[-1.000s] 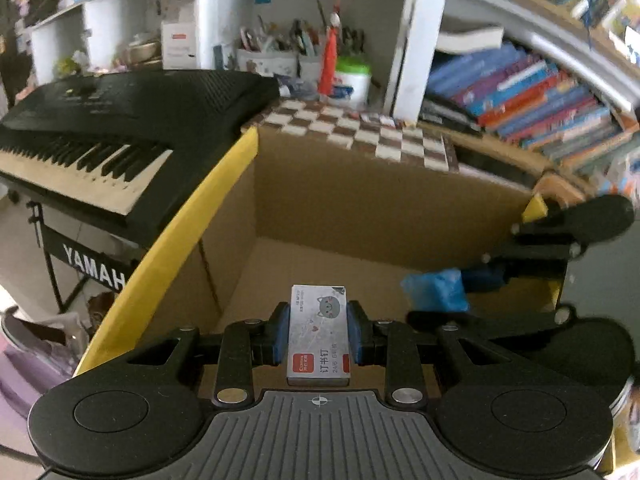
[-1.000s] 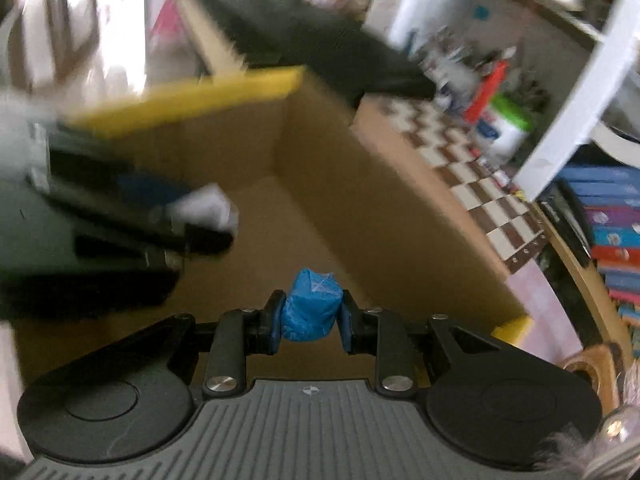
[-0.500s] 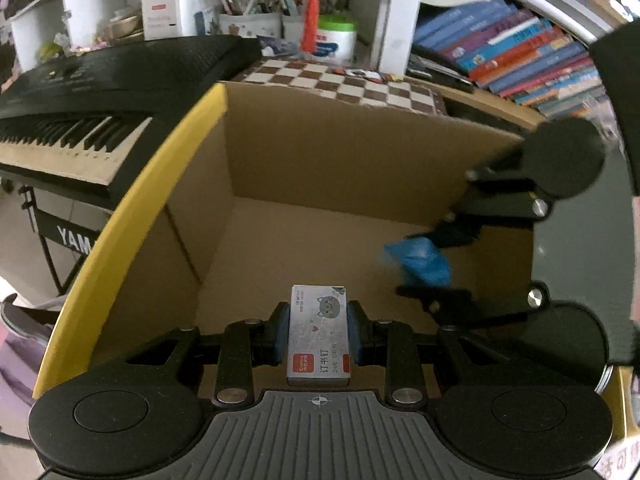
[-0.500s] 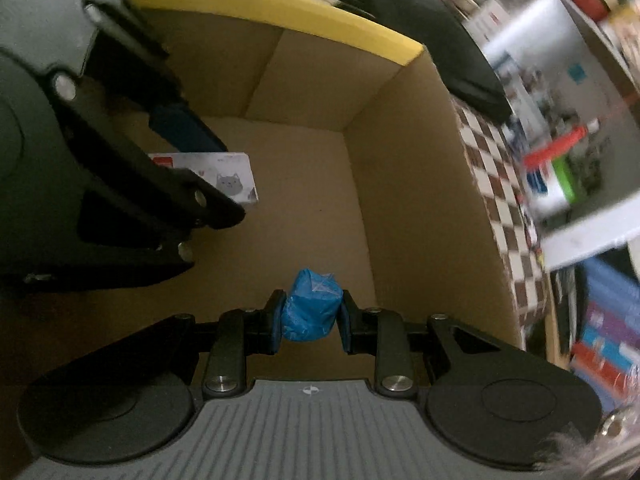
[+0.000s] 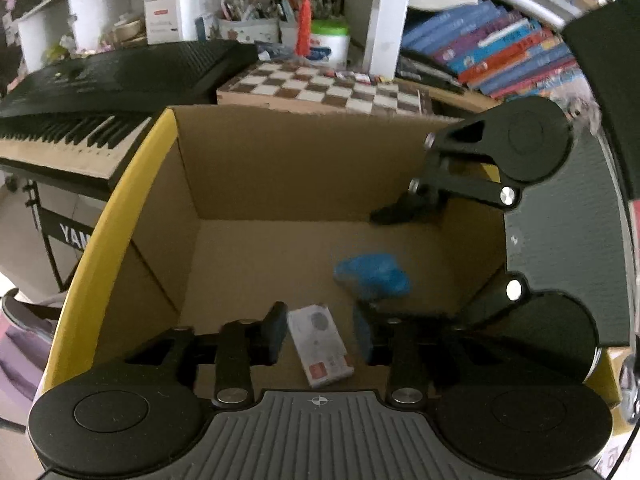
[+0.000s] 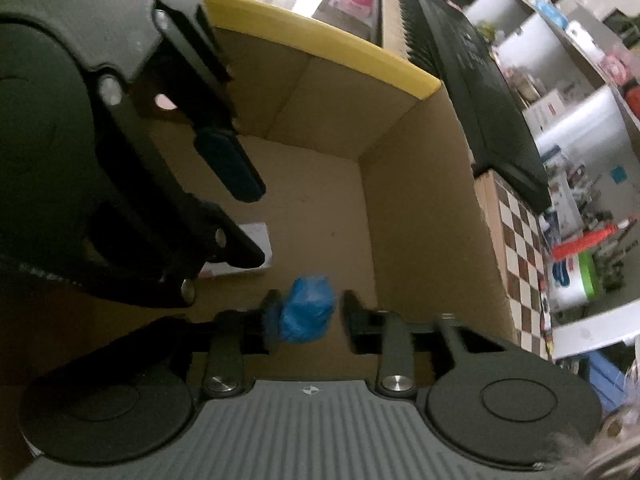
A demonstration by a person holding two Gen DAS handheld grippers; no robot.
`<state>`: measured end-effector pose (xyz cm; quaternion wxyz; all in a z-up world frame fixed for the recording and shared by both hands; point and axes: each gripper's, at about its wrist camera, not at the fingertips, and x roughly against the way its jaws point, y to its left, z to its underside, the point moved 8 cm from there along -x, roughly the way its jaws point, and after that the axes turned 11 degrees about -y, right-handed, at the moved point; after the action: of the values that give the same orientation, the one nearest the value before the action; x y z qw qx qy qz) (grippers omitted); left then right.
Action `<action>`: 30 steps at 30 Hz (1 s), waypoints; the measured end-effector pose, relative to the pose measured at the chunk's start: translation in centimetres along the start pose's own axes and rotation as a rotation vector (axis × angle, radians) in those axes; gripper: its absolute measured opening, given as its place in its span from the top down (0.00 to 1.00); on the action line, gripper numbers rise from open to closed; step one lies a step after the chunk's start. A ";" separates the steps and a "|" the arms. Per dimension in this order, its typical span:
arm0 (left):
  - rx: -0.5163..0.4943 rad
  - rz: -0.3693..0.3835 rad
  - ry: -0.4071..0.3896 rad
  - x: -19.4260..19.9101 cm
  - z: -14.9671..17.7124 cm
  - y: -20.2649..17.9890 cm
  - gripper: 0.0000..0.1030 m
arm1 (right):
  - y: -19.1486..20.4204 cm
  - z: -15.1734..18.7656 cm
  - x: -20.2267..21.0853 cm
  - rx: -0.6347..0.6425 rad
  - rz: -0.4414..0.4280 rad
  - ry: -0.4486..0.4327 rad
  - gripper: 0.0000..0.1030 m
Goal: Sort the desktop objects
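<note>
Jaws of the left gripper [image 5: 320,332] are opening, the staple box [image 5: 320,346] loose between them, tilted, over the carton [image 5: 256,168] floor. Right gripper [image 6: 306,316] jaws are opening too; the blue wad [image 6: 308,316] lies against one pad, clear of the other, inside the same carton. Beyond stand a chessboard [image 5: 320,88] and keyboard [image 5: 100,92].

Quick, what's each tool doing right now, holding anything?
Left tool: opening, small staple box loose between its fingers, over the cardboard box.
Right tool: opening, blue wad between its fingers, no longer clamped.
</note>
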<state>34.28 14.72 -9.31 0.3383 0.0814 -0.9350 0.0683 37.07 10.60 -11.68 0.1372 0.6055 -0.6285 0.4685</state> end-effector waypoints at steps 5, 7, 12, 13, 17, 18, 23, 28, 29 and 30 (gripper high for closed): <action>-0.006 -0.037 -0.154 2.0 -0.8 0.0 0.33 | 0.2 -1.2 1.2 0.021 0.085 -0.076 0.13; -0.007 -0.039 -0.182 2.7 -1.1 -0.2 0.30 | 0.1 -1.4 1.7 0.011 0.132 -0.080 0.13; -0.014 -0.029 -0.273 5.8 -1.8 -0.2 0.22 | -0.6 -2.2 4.7 -0.082 0.250 -0.122 0.13; -0.018 -0.027 -0.290 6.4 -1.9 -0.2 0.21 | -0.9 -2.3 5.5 -0.123 0.279 -0.134 0.13; -0.044 -0.023 -0.347 8.8 -2.1 0.2 0.19 | -1.6 -2.0 9.2 -0.313 0.390 -0.196 0.13; -0.048 -0.023 -0.362 9.5 -2.1 0.3 0.18 | -1.6 -1.9 10.2 -0.350 0.418 -0.209 0.13; -0.043 -0.016 -0.402 12.0 -1.7 0.9 0.17 | -0.3 -1.9 14.8 -0.453 0.547 -0.259 0.13; -0.047 0.013 -0.438 14.8 -0.8 0.6 0.16 | 2.0 -2.1 18.7 -0.592 0.662 -0.296 0.13; -0.050 0.020 -0.444 15.3 -0.6 0.5 0.15 | 2.4 -2.1 19.3 -0.618 0.681 -0.298 0.13; -0.053 0.029 -0.450 15.8 -0.4 0.3 0.15 | 2.9 -2.0 19.9 -0.645 0.698 -0.298 0.13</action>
<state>22.50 13.40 1.18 0.1222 0.0721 -0.9895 0.0289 29.11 -0.98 2.84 0.0612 0.3463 -0.9193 0.1765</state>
